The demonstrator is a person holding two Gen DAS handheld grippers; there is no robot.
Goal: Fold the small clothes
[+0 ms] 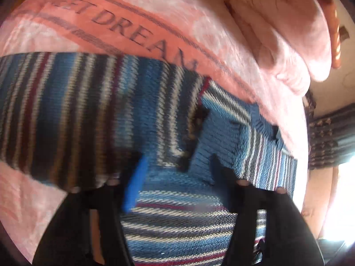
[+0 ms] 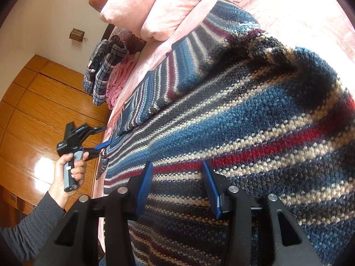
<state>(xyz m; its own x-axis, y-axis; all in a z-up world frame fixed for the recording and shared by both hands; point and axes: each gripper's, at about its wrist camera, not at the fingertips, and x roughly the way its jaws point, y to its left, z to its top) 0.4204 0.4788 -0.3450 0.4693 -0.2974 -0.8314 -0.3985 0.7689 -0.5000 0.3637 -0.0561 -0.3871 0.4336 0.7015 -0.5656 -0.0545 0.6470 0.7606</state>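
Striped knit sweater (image 2: pixel 244 122) fills both views, spread on a pink bed cover (image 1: pixel 155 6). Only the right wrist view shows the left gripper (image 2: pixel 104 136), jaws spread, at the sweater's left edge; the right gripper (image 2: pixel 177 188) hovers spread over it. Wooden floor (image 2: pixel 40 110) lies at left.

The left wrist camera looks along its hand-held gripper (image 1: pixel 175 177) from close above the striped sweater (image 1: pixel 88 115), facing across the bed (image 1: pixel 155 6) toward the pillows (image 1: pixel 277 33). The right wrist camera sits nearly on the same sweater (image 2: pixel 255 122), facing along the bed's edge toward the pillows (image 2: pixel 142 6) and wooden floor (image 2: pixel 44 102). Both share the sweater, pink bedspread and pillows.
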